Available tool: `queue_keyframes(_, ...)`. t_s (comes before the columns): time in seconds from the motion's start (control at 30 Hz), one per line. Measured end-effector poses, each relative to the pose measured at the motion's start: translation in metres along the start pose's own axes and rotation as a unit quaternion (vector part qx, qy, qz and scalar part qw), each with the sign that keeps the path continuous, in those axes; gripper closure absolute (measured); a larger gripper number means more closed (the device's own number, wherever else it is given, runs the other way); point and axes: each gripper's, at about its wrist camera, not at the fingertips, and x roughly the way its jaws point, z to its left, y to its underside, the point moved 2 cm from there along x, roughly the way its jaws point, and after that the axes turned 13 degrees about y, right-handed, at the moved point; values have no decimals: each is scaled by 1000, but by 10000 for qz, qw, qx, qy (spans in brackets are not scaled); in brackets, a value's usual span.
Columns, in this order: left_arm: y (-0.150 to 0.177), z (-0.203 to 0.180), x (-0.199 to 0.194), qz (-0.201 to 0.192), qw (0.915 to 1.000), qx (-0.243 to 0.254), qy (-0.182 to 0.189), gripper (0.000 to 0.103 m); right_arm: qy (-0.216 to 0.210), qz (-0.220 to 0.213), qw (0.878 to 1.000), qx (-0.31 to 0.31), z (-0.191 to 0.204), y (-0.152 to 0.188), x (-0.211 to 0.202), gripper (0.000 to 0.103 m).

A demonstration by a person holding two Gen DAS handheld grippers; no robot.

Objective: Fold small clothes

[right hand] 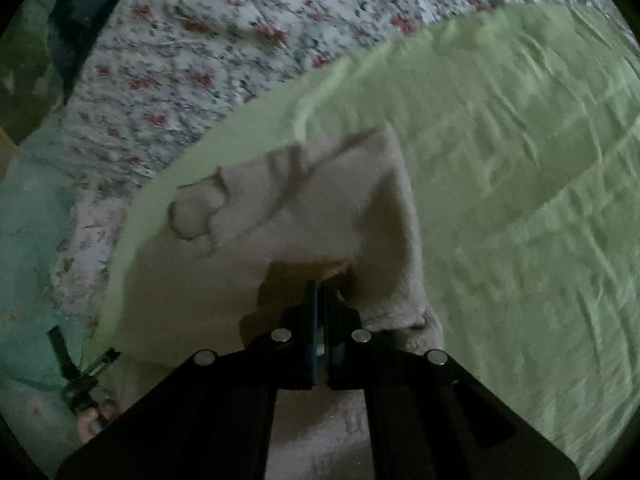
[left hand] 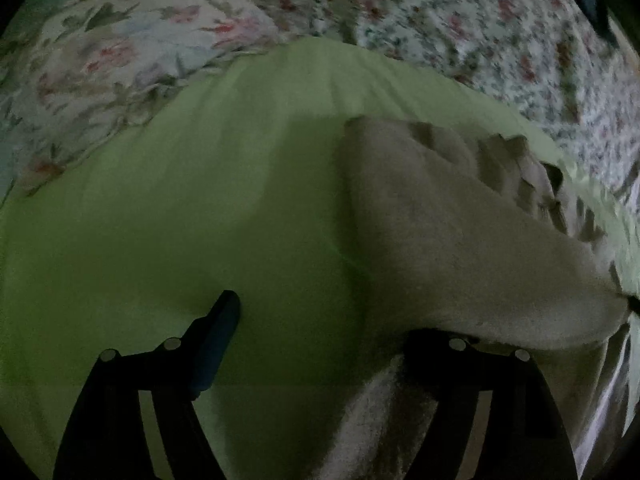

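while the right claw [right hand: 319, 292] clenches the fuzzy beige garment [right hand: 280, 216] to fold it, the left claw [left hand: 332, 320] gapes, one finger under cloth.

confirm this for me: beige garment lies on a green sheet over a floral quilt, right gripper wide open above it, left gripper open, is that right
Not quite. The right gripper is not wide open: the right wrist view shows its jaws shut on an edge of the beige garment. The rest holds: the garment lies on the green sheet over the floral quilt, and the left gripper is open.
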Motion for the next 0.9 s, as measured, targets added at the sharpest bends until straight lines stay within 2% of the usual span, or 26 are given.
queue_keyframes(0.1,3,4,0,117,9998,-25,135,25,174,105,9997,154,-2,2,9,98)
queue_keyframes(0.2,9,4,-10,150,9991,212,324,25,575,-80,9983,27,2,3,3,98)
queue_keyframes(0.27,12,8,-17,138,9988,265,389,25,592,-214,9980,34,2,4,-7,97)
queue_keyframes(0.33,15,15,-21,181,9985,237,452,25,550,-355,9978,47,2,4,-17,80)
queue_keyframes(0.37,15,17,-22,186,9984,209,482,25,464,-425,9980,64,3,2,-20,56)
queue_keyframes(0.4,16,17,-22,196,9984,193,500,25,334,-445,9984,80,3,3,-22,37)
queue_keyframes(0.43,16,16,-22,206,9982,203,528,25,95,-439,9989,103,2,3,-22,34)
queue_keyframes(0.57,15,7,-16,280,9975,269,582,25,3,-281,9995,-112,9,8,-10,35)
queue_keyframes(0.63,15,2,-12,306,9973,278,603,25,-40,-198,9995,-254,15,11,-2,38)
queue_keyframes(0.67,14,-1,-9,314,9973,290,598,25,-42,-96,9992,-374,20,12,5,51)
queue_keyframes(0.7,13,-3,-7,325,9973,302,588,25,-39,3,9990,-443,23,13,11,75)
queue_keyframes(0.73,12,-6,-4,339,9974,319,559,25,3,115,9988,-484,26,13,17,90)
queue_keyframes(0.77,12,-7,-2,344,9974,336,534,25,13,124,9987,-489,27,12,18,97)
queue_keyframes(0.83,12,-9,0,345,9976,380,463,25,-78,-129,9989,-441,24,9,6,97)
queue_keyframes(0.9,12,-10,4,379,9977,401,393,25,40,-344,9987,-380,17,3,-7,97)
